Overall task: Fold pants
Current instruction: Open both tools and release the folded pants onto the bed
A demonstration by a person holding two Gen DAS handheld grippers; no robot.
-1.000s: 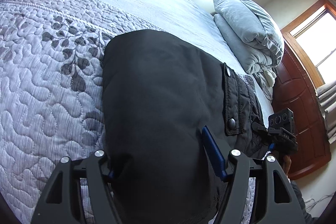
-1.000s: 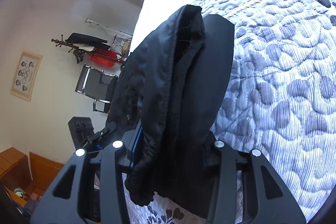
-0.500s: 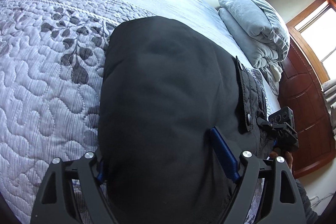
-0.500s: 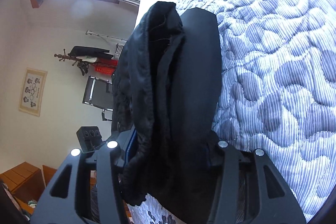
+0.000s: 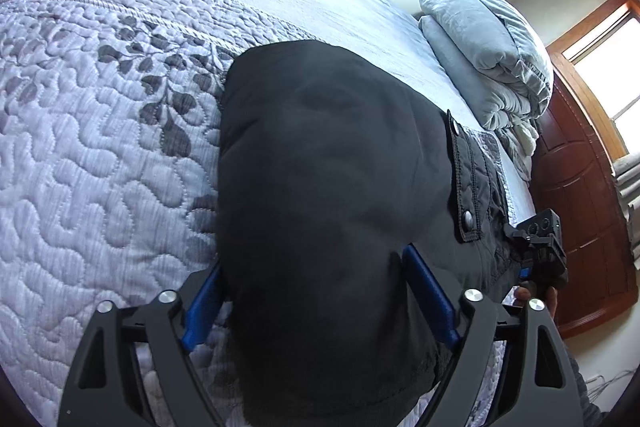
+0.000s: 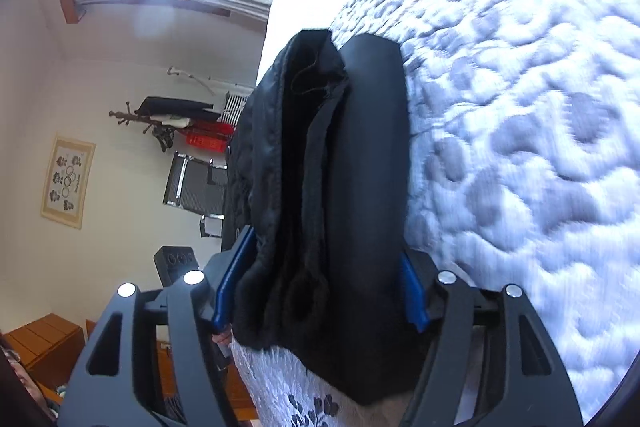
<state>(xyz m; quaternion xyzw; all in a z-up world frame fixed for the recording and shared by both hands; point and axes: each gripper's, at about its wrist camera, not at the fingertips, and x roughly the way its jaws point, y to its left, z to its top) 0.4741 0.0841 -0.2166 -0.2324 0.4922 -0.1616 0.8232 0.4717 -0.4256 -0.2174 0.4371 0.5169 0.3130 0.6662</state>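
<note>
- Two blue-padded grippers are clamped on the pants: the left gripper (image 5: 312, 291) pinches a thick, smooth black bundle, and the right gripper (image 6: 316, 287) squeezes stacked, fuzzy-edged layers.
- The black pants (image 5: 332, 163) are a rounded folded slab on the quilt (image 5: 92, 155), snap-button flap facing the pillows.
- The quilt is pale lavender, stitched in pebble swirls and grey leaves.
- Plush grey pillows (image 5: 484, 59) are stacked beyond the pants.

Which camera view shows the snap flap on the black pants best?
The left wrist view: the flap with its two snaps lies in plain sight on the pants. The right wrist view shows only bunched layers of the pants edge-on; no flap can be seen there.
</note>
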